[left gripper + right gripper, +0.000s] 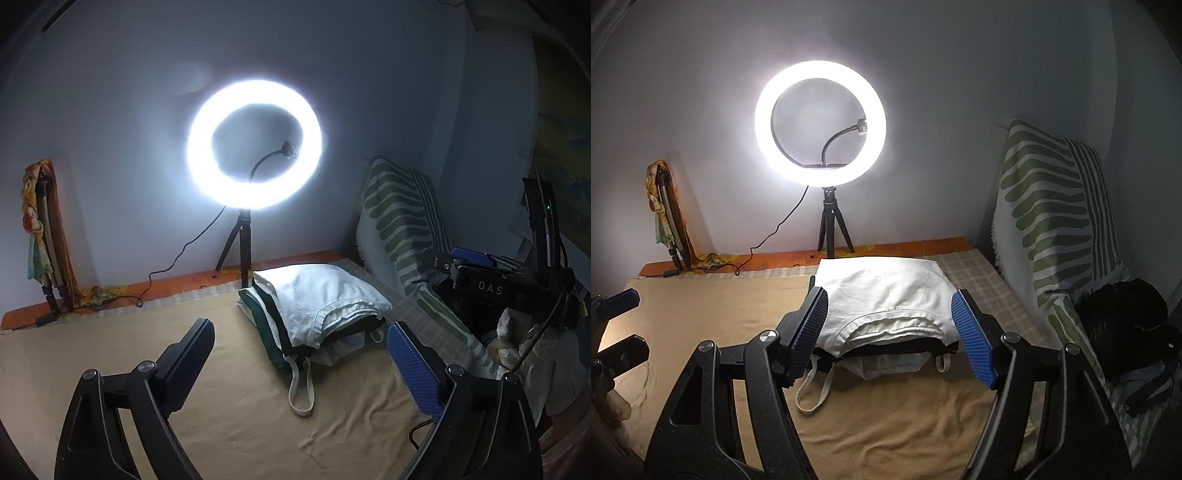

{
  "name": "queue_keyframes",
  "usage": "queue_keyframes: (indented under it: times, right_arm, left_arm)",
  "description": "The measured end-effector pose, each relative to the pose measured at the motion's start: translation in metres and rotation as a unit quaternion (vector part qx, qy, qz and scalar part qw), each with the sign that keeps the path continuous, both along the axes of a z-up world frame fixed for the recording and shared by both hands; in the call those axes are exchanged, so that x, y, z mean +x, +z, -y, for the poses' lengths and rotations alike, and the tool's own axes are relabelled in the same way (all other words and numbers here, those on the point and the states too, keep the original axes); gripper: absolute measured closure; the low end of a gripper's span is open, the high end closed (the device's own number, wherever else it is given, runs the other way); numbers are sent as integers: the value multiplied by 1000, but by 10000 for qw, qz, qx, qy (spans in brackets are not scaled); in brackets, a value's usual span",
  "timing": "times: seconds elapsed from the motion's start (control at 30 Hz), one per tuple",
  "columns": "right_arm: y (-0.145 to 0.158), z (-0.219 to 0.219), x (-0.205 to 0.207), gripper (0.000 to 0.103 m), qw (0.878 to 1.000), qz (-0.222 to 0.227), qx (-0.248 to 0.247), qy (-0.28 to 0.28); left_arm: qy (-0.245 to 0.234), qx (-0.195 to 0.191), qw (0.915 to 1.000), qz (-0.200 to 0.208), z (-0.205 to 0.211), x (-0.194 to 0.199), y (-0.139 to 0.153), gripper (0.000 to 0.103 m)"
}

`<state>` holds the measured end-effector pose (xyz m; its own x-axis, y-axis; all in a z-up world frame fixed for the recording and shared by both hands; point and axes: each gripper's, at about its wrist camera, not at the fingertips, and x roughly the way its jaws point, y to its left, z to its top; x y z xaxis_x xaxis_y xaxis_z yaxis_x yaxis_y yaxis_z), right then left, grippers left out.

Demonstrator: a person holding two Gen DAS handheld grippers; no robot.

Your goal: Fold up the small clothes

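Left wrist view: our left gripper (301, 363) stood wide apart with nothing between its fingers, hanging above the tan sheet (229, 424) short of the pile. The folded stack (314, 317) sat at the far middle of the bed, white top (317, 299) uppermost, dark and green layers under it, and a white strap loop (301, 387) trailing out over the sheet toward us. Our right gripper (476, 266) showed at the right edge, beside the striped pillow (402, 221); from here we could not read its jaws. The ring light (255, 144) glared behind the stack on its tripod. Right wrist view: our right gripper (890, 332) was spread, empty, its fingers framing the white top (882, 291) without pressing it. The strap loop (814, 387) hung out front-left of the stack (886, 350). The left gripper (622, 325) showed at the left edge, jaws apart. A dark pile of clothes (1123, 325) lay at right against the striped pillow (1052, 206). Risks as we judged them: the loose strap could snag a finger on the next reach and drag the whole stack askew; reaching right for the dark pile could clip the stack's corner or topple the pillow onto it; the glare could hide the dark layers' edges and cause a bad pinch.
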<state>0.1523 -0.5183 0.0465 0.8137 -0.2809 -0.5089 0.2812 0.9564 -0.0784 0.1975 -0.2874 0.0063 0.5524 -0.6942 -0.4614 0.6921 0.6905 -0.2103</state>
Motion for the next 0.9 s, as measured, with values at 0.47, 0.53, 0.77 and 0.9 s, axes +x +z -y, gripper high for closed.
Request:
queue_keyframes:
  times: [0.47,0.53,0.77,0.9]
  right_arm:
    - [-21,-68,-54,0,9992,338,-205,2]
    - [-27,-74,-59,0,9992,364,-186,-47]
    - [-53,-91,-68,0,9985,423,-269,-236]
    - [-70,-98,-69,0,9987,390,-239,-209]
  left_arm:
    - [154,164,9993,283,-57,-65,-7,0]
    - [185,256,9989,354,-61,-73,-9,0]
    - [233,354,9983,392,-74,-86,-20,0]
    - [423,634,9960,468,-75,-86,-28,0]
